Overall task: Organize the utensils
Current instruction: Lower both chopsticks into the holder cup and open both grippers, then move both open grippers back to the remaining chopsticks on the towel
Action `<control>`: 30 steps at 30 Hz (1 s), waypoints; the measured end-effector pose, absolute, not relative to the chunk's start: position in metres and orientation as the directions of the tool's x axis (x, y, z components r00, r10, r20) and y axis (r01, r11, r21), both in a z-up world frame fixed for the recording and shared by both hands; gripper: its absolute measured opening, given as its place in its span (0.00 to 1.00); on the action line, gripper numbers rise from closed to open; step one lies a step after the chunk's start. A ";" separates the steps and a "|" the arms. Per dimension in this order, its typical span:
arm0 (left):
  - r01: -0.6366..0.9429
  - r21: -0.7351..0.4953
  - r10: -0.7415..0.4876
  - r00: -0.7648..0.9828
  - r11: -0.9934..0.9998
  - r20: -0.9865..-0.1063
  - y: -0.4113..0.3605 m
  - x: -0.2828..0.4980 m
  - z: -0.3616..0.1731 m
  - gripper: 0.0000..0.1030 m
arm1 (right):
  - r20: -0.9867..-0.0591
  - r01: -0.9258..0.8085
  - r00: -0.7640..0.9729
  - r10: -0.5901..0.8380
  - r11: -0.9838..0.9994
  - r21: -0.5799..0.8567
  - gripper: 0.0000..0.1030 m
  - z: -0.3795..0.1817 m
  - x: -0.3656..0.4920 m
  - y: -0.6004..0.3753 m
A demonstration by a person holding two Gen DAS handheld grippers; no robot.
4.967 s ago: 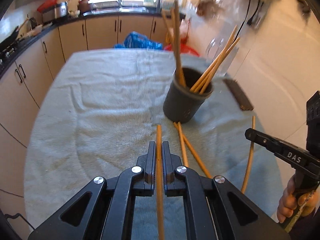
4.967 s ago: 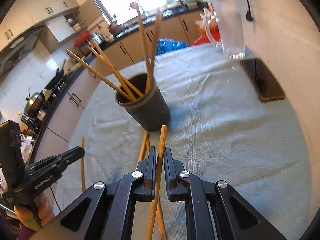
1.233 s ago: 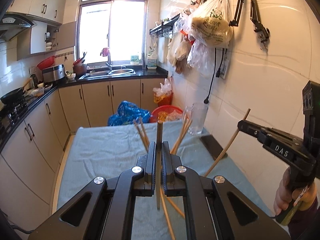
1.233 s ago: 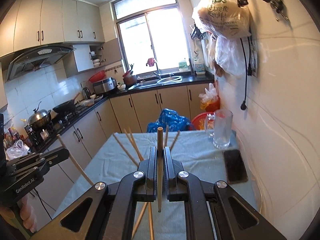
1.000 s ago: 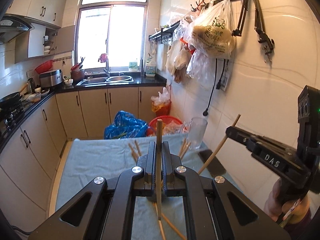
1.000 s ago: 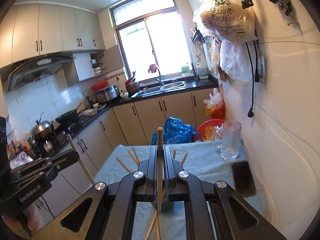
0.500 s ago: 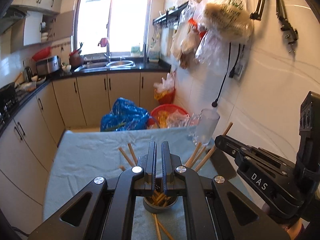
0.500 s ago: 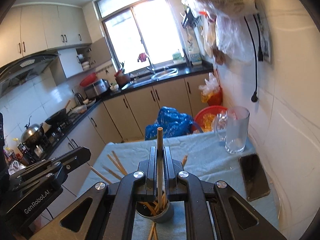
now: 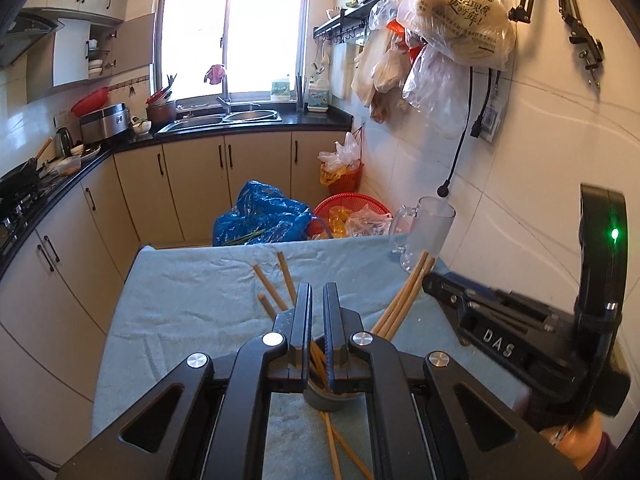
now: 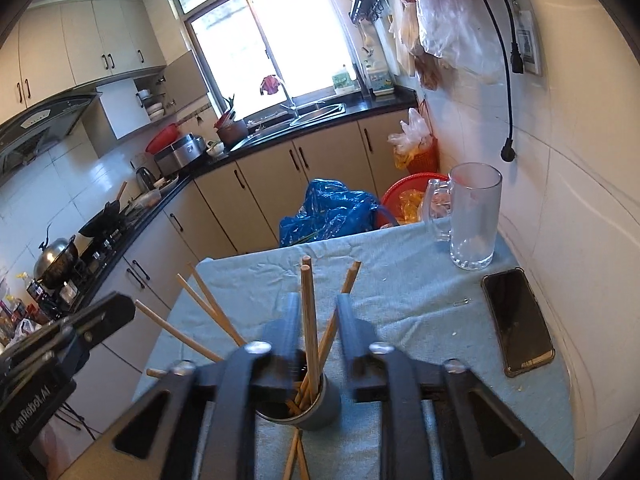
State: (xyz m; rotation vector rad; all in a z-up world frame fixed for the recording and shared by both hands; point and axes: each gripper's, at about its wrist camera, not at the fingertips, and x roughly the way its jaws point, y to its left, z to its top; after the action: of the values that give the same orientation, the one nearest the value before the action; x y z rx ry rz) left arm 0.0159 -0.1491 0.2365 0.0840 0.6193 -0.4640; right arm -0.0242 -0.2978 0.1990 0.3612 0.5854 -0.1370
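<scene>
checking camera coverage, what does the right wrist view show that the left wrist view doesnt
Only the right wrist view shows the black phone lying flat on the blue cloth, the paperclip beside it, and the range hood.

Only the left wrist view shows the printed plastic bag whole, hanging on the wall, and the green light on the right gripper's unit.

Both show the grey cup holding chopsticks, loose chopsticks on the cloth below it, the glass mug, the sink and the window.
</scene>
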 end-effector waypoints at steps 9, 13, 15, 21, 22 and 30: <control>0.421 -0.036 -0.366 0.740 0.906 -0.564 -0.134 -0.009 0.236 0.23 | -0.544 0.230 0.839 -0.035 0.927 0.296 0.39 0.211 -0.048 -0.296; 0.405 -0.031 -0.352 0.751 0.914 -0.558 -0.123 -0.022 0.237 0.28 | -0.542 0.234 0.839 -0.042 0.928 0.290 0.44 0.214 -0.064 -0.294; 0.398 -0.032 -0.347 0.755 0.917 -0.556 -0.117 -0.030 0.237 0.32 | -0.544 0.236 0.838 -0.045 0.928 0.287 0.47 0.214 -0.074 -0.293; 0.383 -0.030 -0.331 0.753 0.923 -0.569 -0.102 -0.051 0.228 0.34 | -0.568 0.239 0.821 -0.059 0.938 0.249 0.50 0.207 -0.103 -0.289; 0.380 -0.032 -0.328 0.750 0.924 -0.574 -0.100 -0.054 0.226 0.34 | -0.572 0.241 0.818 -0.064 0.941 0.239 0.51 0.205 -0.109 -0.289; 0.362 -0.025 -0.302 0.735 0.932 -0.607 -0.090 -0.079 0.205 0.36 | -0.618 0.261 0.781 -0.084 0.944 0.201 0.55 0.187 -0.144 -0.297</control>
State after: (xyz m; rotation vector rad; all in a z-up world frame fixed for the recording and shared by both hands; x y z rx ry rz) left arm -0.0789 -0.0896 0.2048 0.0968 0.6499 -0.3658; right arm -0.1439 -0.2972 0.1865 0.2842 0.6493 -0.1889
